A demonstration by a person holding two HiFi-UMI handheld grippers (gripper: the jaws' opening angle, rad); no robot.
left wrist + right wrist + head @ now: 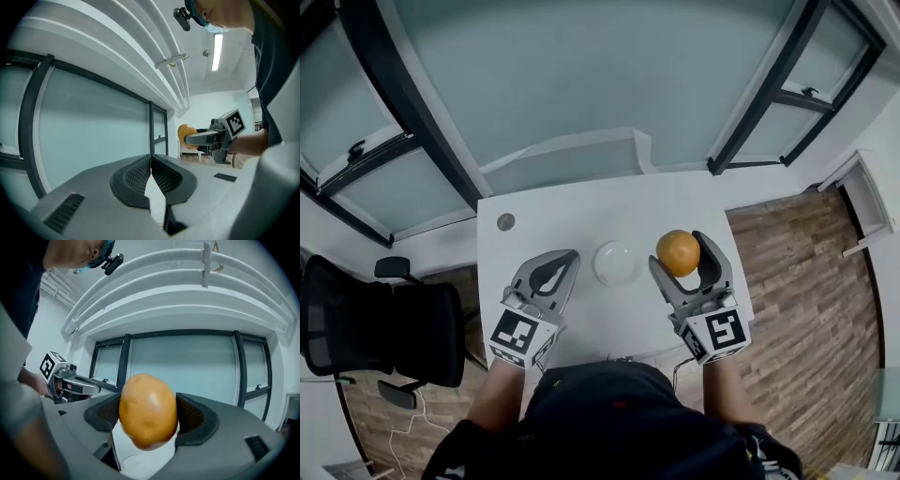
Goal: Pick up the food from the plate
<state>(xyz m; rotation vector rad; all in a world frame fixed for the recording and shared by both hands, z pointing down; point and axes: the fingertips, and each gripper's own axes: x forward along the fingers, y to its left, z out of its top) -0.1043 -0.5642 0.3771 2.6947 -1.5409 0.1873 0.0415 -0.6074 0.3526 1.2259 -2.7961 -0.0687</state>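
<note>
A round orange-brown piece of food [678, 252] sits between the jaws of my right gripper [682, 255], lifted above the white table [581, 211]. In the right gripper view the food [148, 411] fills the gap between both pads, and my right gripper [149, 420] is shut on it. The white plate [616, 262] lies bare on the table just left of that gripper; its rim [140, 466] shows beneath the food. My left gripper [553, 269] hovers left of the plate, shut and holding nothing [151, 172]. The left gripper view shows the food [186, 136] held off to the right.
A small round grey disc [505, 221] lies near the table's far left corner. A black office chair [375, 328] stands left of the table. Dark-framed glass panels [581, 66] rise behind it, and wooden floor [806, 281] lies to the right.
</note>
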